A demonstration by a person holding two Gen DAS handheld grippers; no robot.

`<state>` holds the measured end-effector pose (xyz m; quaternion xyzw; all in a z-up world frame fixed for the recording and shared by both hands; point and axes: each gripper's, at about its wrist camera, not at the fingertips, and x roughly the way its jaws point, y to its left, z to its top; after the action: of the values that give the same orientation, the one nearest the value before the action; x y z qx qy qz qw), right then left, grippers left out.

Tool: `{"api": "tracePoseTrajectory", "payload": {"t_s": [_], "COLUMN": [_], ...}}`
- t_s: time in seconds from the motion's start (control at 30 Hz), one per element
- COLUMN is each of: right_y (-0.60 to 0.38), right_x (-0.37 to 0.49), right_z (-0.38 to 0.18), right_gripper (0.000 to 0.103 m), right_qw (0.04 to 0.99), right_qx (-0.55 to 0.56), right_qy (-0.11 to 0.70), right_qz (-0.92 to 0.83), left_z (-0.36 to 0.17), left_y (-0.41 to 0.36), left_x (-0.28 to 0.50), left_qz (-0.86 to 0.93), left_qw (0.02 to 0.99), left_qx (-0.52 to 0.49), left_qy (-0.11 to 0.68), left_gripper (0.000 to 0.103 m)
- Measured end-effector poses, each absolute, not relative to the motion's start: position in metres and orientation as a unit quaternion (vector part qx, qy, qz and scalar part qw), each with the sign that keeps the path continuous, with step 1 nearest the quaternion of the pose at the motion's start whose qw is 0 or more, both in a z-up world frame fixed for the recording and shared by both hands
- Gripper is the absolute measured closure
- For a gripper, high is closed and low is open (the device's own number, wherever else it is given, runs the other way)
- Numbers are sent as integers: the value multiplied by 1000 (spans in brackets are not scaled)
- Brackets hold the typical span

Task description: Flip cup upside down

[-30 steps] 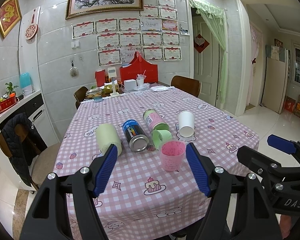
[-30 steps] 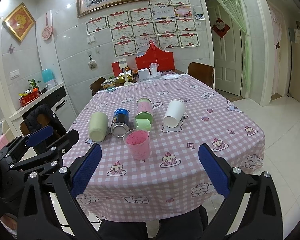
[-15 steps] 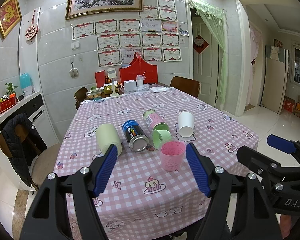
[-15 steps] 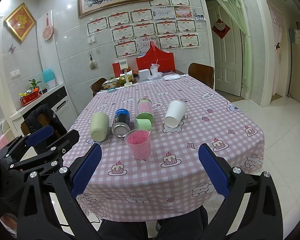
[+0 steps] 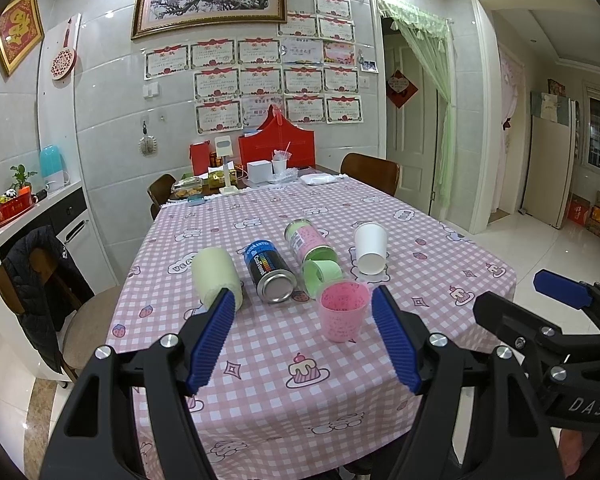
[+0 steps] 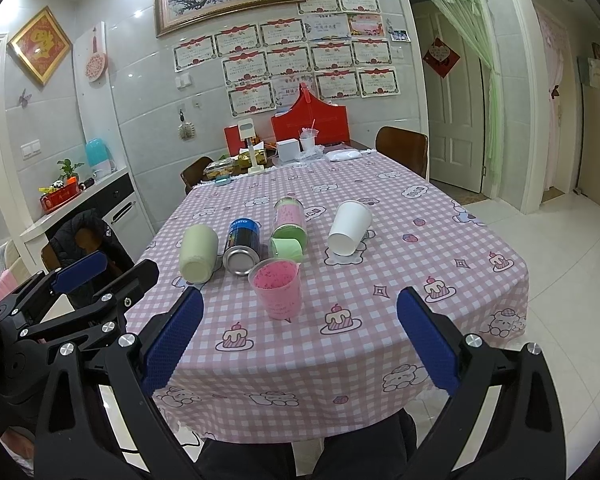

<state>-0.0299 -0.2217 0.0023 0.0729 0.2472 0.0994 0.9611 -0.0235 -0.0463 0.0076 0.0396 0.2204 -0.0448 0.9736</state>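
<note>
A pink translucent cup (image 5: pixel 343 311) stands upright, mouth up, on the pink checked tablecloth (image 5: pixel 276 364) near the table's front. It also shows in the right wrist view (image 6: pixel 278 290). A white paper cup (image 5: pixel 370 248) lies tilted on its side farther right; the right wrist view shows it too (image 6: pixel 349 228). My left gripper (image 5: pixel 303 342) is open and empty, held short of the pink cup. My right gripper (image 6: pixel 300 344) is open wide and empty, hovering before the table's front edge.
A pale green cup (image 5: pixel 217 276), a dark can (image 5: pixel 269 270) and a green-lidded canister (image 5: pixel 312 248) lie on their sides behind the pink cup. Boxes and a red bag (image 5: pixel 276 148) crowd the far end. Chairs (image 5: pixel 48 284) stand at the left and far sides.
</note>
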Motion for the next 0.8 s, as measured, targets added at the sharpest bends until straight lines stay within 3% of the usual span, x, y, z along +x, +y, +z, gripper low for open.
{"api": "tracePoseTrajectory", "payload": {"t_s": [0.8], "right_y": [-219], "right_x": [-30], "right_z": [0], "right_gripper": [9], "right_qw": [960], "right_qx": [74], "right_qy": [251], "right_qz": [100], "left_z": [4], "left_y": [-48], "left_x": [-23], "left_qz": [-43], "left_qw": [973], "left_qx": [45], "left_qy": [220], "left_gripper": [33]}}
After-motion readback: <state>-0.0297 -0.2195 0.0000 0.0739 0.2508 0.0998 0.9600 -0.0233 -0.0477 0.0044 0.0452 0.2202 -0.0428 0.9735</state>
